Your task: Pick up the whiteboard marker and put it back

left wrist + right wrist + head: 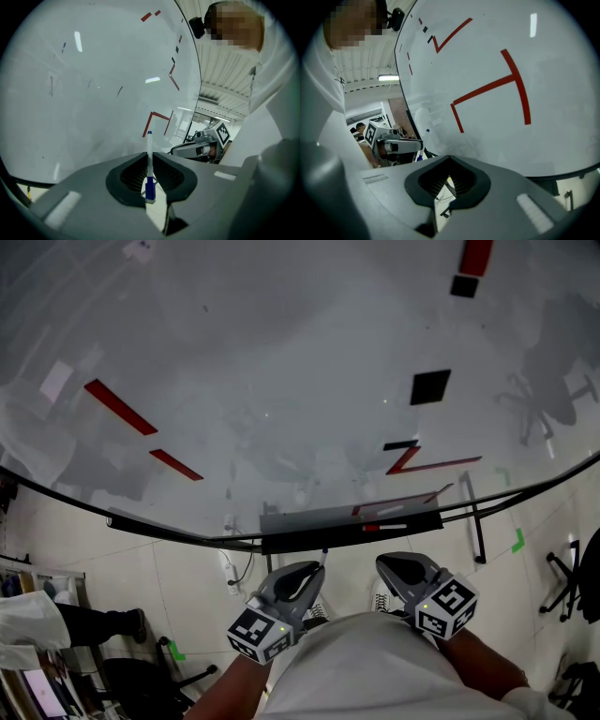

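Note:
The whiteboard marker [149, 161], white with a blue end, stands upright between the pads of my left gripper [149, 154], which is shut on it. In the head view the left gripper [302, 579] hangs just below the whiteboard's tray [319, 521], and the marker's tip [324, 555] pokes out toward it. A red marker [384, 527] lies on that tray. My right gripper [405, 570] hovers beside the left one, below the tray. Its jaws [449, 160] are shut with nothing between them. The right gripper view also shows the left gripper [396, 145] with its marker [424, 140].
The whiteboard [281, 381] fills the view ahead, with red strips [120, 407] and black squares [429, 387] on it. A stand leg [476, 521] and a cable [234, 570] hang below the tray. Chair bases and someone's legs [94, 621] are on the tiled floor.

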Demonstrator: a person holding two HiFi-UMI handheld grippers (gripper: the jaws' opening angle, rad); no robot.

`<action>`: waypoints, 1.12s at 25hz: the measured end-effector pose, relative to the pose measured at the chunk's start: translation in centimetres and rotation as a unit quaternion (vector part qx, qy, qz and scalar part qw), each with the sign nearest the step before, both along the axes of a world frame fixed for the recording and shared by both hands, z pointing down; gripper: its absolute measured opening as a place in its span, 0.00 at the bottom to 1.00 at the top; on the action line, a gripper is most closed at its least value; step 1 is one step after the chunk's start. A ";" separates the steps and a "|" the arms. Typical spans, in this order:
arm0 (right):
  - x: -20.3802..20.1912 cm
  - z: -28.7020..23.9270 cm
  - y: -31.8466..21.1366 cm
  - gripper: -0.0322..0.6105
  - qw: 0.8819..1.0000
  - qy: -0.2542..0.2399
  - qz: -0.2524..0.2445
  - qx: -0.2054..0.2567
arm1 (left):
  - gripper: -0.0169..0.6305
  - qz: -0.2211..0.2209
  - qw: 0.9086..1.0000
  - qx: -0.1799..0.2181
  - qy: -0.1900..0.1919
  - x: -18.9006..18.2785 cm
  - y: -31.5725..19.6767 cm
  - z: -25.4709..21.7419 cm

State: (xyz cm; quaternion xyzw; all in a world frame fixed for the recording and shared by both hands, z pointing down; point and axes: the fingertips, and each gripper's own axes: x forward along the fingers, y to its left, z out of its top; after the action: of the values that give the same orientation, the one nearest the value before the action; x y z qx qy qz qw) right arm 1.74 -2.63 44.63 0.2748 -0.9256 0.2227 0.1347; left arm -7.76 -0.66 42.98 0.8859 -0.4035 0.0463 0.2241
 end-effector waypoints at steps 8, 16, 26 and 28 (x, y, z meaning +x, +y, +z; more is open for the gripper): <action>0.3 0.0 0.1 0.05 1.000 0.000 0.004 0.000 | 0.11 0.004 1.000 -0.003 0.002 0.4 0.0 0.2; 0.3 -0.1 0.2 0.05 1.000 -0.001 0.005 0.002 | 0.11 0.005 1.000 0.010 -0.012 0.6 -0.1 0.1; 0.5 0.2 0.3 0.05 1.000 0.000 0.007 0.000 | 0.11 0.013 0.999 0.010 -0.048 0.7 -0.2 0.7; 0.5 0.1 0.2 0.05 1.000 -0.001 0.008 0.001 | 0.11 0.014 0.997 0.013 -0.078 0.4 -0.4 1.3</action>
State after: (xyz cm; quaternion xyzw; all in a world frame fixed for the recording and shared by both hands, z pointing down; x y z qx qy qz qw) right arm 2.25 -2.40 44.77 0.2822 -0.9236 0.2233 0.1319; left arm -7.34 -1.03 44.23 0.8881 -0.4077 0.1132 0.1796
